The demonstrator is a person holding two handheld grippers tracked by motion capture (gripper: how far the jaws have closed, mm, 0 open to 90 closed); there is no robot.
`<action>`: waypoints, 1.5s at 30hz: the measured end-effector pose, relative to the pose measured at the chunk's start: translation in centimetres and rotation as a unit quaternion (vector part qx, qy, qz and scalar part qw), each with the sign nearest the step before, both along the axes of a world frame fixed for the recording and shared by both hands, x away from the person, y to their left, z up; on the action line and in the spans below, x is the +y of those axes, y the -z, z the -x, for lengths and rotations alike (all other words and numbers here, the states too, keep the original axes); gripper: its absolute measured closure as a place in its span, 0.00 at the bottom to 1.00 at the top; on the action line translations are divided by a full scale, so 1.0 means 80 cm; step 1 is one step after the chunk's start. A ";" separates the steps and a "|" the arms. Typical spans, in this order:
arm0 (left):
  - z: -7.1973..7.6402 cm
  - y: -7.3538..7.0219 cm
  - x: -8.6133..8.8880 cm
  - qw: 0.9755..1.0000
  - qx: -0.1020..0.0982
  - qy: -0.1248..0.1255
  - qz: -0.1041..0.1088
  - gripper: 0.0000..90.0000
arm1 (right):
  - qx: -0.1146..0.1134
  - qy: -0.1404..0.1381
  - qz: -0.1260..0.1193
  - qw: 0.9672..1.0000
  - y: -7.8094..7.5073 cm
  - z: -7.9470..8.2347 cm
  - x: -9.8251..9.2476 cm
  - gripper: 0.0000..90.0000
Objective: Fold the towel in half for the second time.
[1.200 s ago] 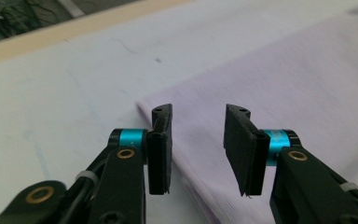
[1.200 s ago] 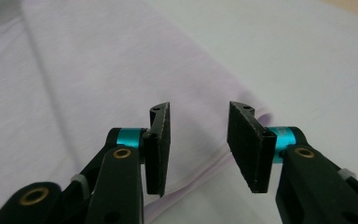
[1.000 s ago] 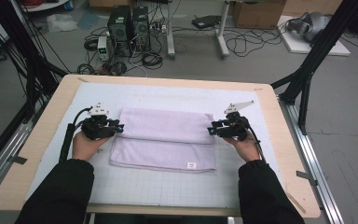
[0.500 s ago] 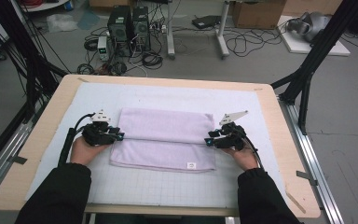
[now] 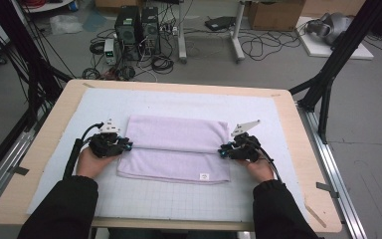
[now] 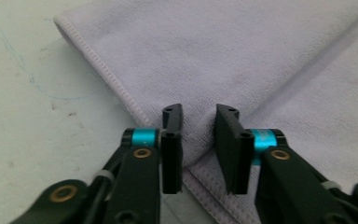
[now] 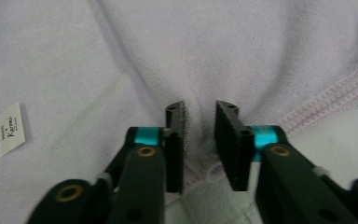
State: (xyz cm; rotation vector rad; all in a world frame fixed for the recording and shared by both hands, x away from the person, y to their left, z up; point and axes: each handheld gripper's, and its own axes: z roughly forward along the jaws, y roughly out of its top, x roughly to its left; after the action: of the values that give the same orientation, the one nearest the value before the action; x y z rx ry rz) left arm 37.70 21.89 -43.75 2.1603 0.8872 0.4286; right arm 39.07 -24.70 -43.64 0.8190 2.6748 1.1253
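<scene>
The folded towel (image 5: 176, 149) lies flat on the mat (image 5: 278, 124), its label (image 5: 204, 176) at the near edge. Since a second ago both hands have come toward the person, from the towel's middle to the line where the upper layer's edge crosses the lower layer.

The left gripper (image 5: 127, 146) sits at the towel's left end. Its jaws have just been closing, and in the left gripper view the fingers (image 6: 172, 140) now pinch a raised fold of towel (image 6: 261, 56) between them.

The right gripper (image 5: 222, 150) sits at the right end. Its jaws have also just been closing; the fingers (image 7: 175, 140) clamp a bunched ridge of towel (image 7: 261, 46), with the hem just right of them and the label (image 7: 11, 128) well to their left.

Judgement: both ends are now secured, so the towel appears ready for lifting or a further fold. An uneven grip could drop one layer.
</scene>
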 end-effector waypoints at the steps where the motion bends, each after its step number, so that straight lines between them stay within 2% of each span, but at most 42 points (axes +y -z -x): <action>1: 0.000 0.000 0.000 1.000 -0.001 -0.002 -0.002 0.90 | -0.001 -0.001 -0.002 1.000 0.001 -0.002 -0.001 0.89; 3: -0.002 0.001 0.003 1.000 0.010 -0.007 0.014 0.94 | 0.003 0.001 -0.008 1.000 0.001 -0.004 -0.002 0.92; 6: -0.004 -0.002 0.008 0.999 0.017 -0.011 0.027 0.96 | -0.002 -0.004 -0.004 1.000 -0.001 -0.004 -0.001 0.94; 8: -0.001 -0.007 0.010 0.999 0.011 -0.013 0.031 0.97 | -0.001 0.000 -0.014 1.000 -0.005 -0.004 -0.003 0.94; 10: 0.002 -0.015 0.012 0.999 0.003 -0.014 0.036 0.97 | -0.010 0.002 -0.029 1.000 -0.013 -0.002 -0.007 0.94; 12: 0.006 -0.028 0.015 0.999 -0.005 -0.014 0.050 0.97 | -0.020 0.005 -0.046 0.999 -0.025 0.001 -0.012 0.94; 13: 0.010 -0.036 0.016 0.999 -0.013 -0.014 0.048 0.97 | -0.025 0.005 -0.056 0.998 -0.032 0.004 -0.014 0.94; 15: 0.017 -0.051 0.020 0.998 -0.018 -0.011 0.059 0.97 | -0.037 0.002 -0.065 0.997 -0.047 0.011 -0.017 0.94; 18: 0.040 -0.065 0.020 0.998 -0.032 -0.001 0.057 0.97 | -0.038 -0.005 -0.069 0.997 -0.060 0.028 -0.018 0.94; 20: 0.057 -0.063 0.020 0.998 -0.032 0.009 0.049 0.97 | -0.036 -0.017 -0.064 0.997 -0.060 0.043 -0.018 0.94; 21: 0.066 -0.059 0.020 0.998 -0.029 0.012 0.046 0.97 | -0.026 -0.020 -0.057 0.998 -0.058 0.050 -0.017 0.94; 22: 0.074 -0.052 0.020 0.999 -0.027 0.013 0.044 0.97 | -0.021 -0.024 -0.054 0.998 -0.056 0.056 -0.017 0.94; 23: 0.081 -0.045 0.020 0.999 -0.020 0.016 0.042 0.97 | -0.030 -0.029 -0.057 0.997 -0.053 0.064 -0.016 0.94; 25: 0.089 -0.030 0.023 0.999 -0.007 0.018 0.043 0.92 | -0.018 -0.037 -0.047 0.998 -0.042 0.071 -0.016 0.89; 27: 0.094 -0.020 0.026 0.999 0.001 0.008 0.048 0.79 | -0.003 -0.041 -0.051 0.998 -0.031 0.073 -0.017 0.83; 29: 0.096 -0.015 0.027 0.999 0.008 -0.005 0.049 0.73 | 0.006 -0.030 -0.056 0.998 -0.025 0.073 -0.019 0.77; 31: 0.097 -0.013 0.026 0.998 0.008 -0.004 0.055 0.75 | 0.007 -0.033 -0.056 0.998 -0.022 0.073 -0.018 0.77; 35: 0.094 -0.010 0.021 0.999 0.007 0.001 0.051 0.75 | 0.012 -0.043 -0.055 0.998 -0.018 0.071 -0.011 0.75; 37: 0.091 -0.004 0.018 0.999 0.014 0.004 0.042 0.77 | 0.017 -0.048 -0.034 0.998 -0.011 0.069 -0.003 0.71; 39: 0.091 0.004 0.016 0.999 0.017 0.006 0.034 0.88 | 0.024 -0.055 -0.020 0.998 -0.005 0.068 0.002 0.73; 40: 0.092 0.005 0.016 0.999 0.013 0.004 0.038 0.91 | 0.025 -0.060 -0.010 0.998 -0.003 0.069 0.005 0.79; 42: 0.092 0.004 0.016 0.999 0.013 0.001 0.039 0.94 | 0.025 -0.063 -0.014 0.998 -0.003 0.068 0.004 0.90; 44: 0.092 0.000 0.016 0.999 0.008 -0.001 0.040 0.95 | 0.030 -0.061 -0.021 0.997 -0.004 0.066 0.002 0.95; 45: 0.093 -0.003 0.018 0.999 0.004 -0.004 0.045 0.95 | 0.021 -0.060 -0.023 0.998 -0.005 0.066 0.001 0.96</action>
State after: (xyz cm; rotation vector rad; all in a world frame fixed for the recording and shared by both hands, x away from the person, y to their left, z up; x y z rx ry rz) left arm 30.25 23.30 -43.51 2.0789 0.9019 0.3774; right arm 33.81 -24.58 -43.21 0.7038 2.7762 1.2126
